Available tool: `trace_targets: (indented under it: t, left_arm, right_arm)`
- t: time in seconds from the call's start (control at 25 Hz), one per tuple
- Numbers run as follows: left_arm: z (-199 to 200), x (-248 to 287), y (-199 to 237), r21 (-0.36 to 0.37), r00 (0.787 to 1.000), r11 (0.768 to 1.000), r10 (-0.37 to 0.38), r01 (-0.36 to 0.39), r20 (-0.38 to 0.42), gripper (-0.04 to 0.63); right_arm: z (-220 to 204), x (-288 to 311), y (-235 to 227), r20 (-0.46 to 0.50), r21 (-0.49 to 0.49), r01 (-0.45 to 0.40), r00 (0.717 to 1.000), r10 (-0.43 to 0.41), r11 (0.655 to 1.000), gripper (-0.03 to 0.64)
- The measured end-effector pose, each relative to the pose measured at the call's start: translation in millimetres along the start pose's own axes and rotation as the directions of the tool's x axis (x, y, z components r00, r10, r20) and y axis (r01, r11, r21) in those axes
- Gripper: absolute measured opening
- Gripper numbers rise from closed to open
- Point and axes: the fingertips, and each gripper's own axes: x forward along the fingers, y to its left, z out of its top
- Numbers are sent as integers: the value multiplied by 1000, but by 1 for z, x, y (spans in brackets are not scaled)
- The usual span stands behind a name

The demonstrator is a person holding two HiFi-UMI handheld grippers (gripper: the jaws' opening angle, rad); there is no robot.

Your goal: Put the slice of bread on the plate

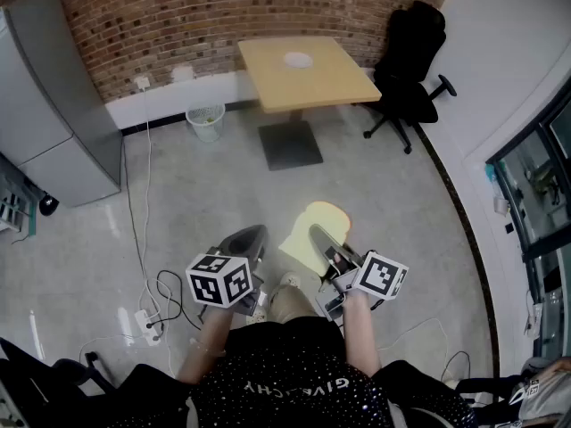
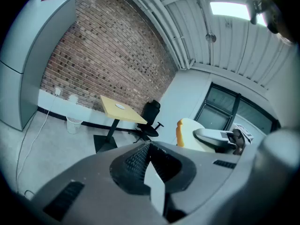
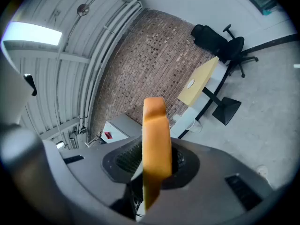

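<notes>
Found R gripper (image 1: 323, 241) pinching bread slice (image 1: 314, 224) edge-on, mid-air over floor (image 1: 178, 203). Found L gripper (image 1: 247, 239) w/ jaws pressed together, nothing betw. them. Noted plate (image 1: 299, 59) on yellow table (image 1: 343, 80), well apart from slice.

I'm seeing a rough brick wall (image 1: 223, 16) across the top and a glossy polished floor (image 1: 178, 203) mid-frame. The table (image 1: 308, 74) top reads as matt wood. On the slice of bread (image 1: 305, 234): matt crumb, smooth tan crust.
</notes>
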Motion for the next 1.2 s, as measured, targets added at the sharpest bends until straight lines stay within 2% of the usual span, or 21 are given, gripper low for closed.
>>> trace_targets:
  t: [0.24,0.76,0.88,1.2]
  left_arm:
    - [11,37,17,-6,1000,1000,10,-10,-3,10]
    - [76,164,34,-4,1000,1000,12,-12,26,9]
    - [80,188,39,-6,1000,1000,21,-21,17,9]
    - [95,244,49,-34,1000,999,22,-22,19,9]
  right_arm:
    - [28,22,-26,0,8,6,1000,-6,1000,98]
    - [139,80,-89,-21,-9,-9,1000,9,1000,98]
    - [155,88,-110,-30,4,10,999,-9,1000,98]
    - [193,111,-145,-35,22,-14,999,15,1000,98]
